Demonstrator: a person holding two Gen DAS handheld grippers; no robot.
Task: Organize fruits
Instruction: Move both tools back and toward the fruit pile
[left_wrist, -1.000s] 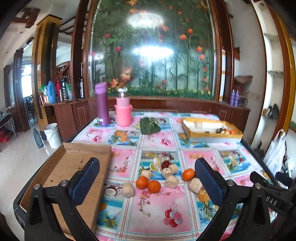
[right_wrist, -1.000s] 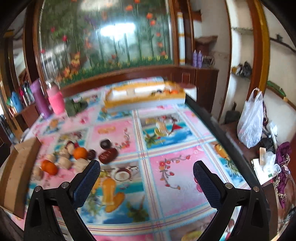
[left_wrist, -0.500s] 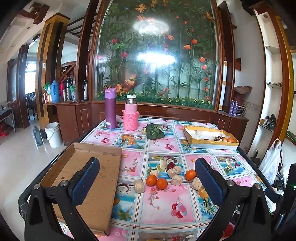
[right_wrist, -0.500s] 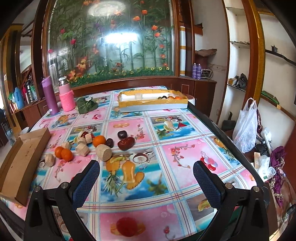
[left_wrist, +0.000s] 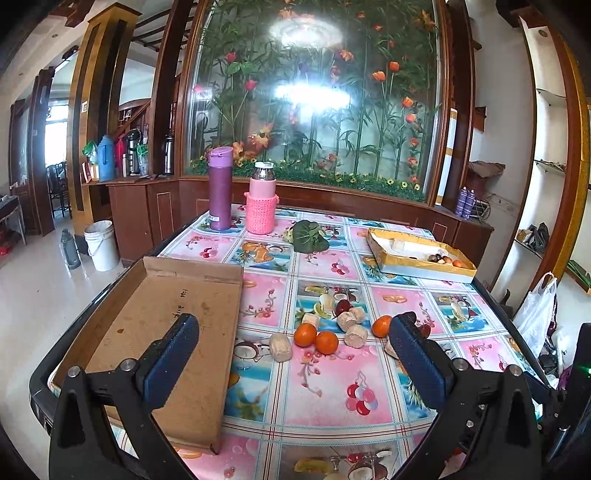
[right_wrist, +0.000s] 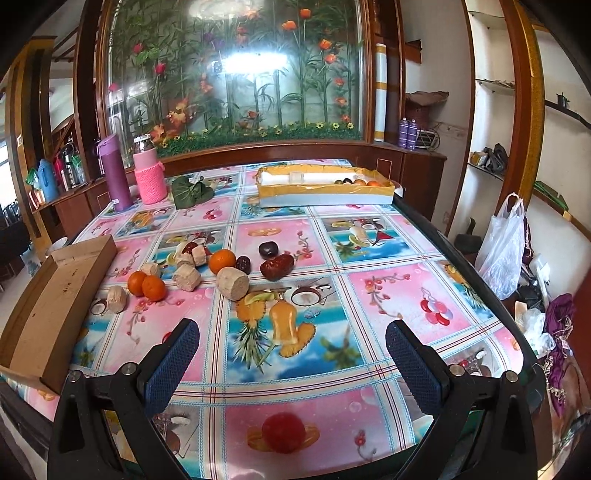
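We hold the left gripper (left_wrist: 293, 363) and right gripper (right_wrist: 291, 363) wide apart and empty above the table (right_wrist: 388, 295). From the right gripper, oranges (right_wrist: 147, 285), tan chunks (right_wrist: 232, 283) and dark fruits (right_wrist: 277, 266) lie scattered at eleven o'clock. A cardboard tray (left_wrist: 162, 314) sits at nine o'clock, a yellow box (right_wrist: 325, 188) at twelve o'clock.

Table (right_wrist: 388, 295) bears oranges (right_wrist: 147, 285), dates (right_wrist: 277, 266), cardboard tray (left_wrist: 166, 325); yellow box (right_wrist: 325, 190).

Only faint black handwriting on the cardboard tray (left_wrist: 173, 317), too small and blurred to read
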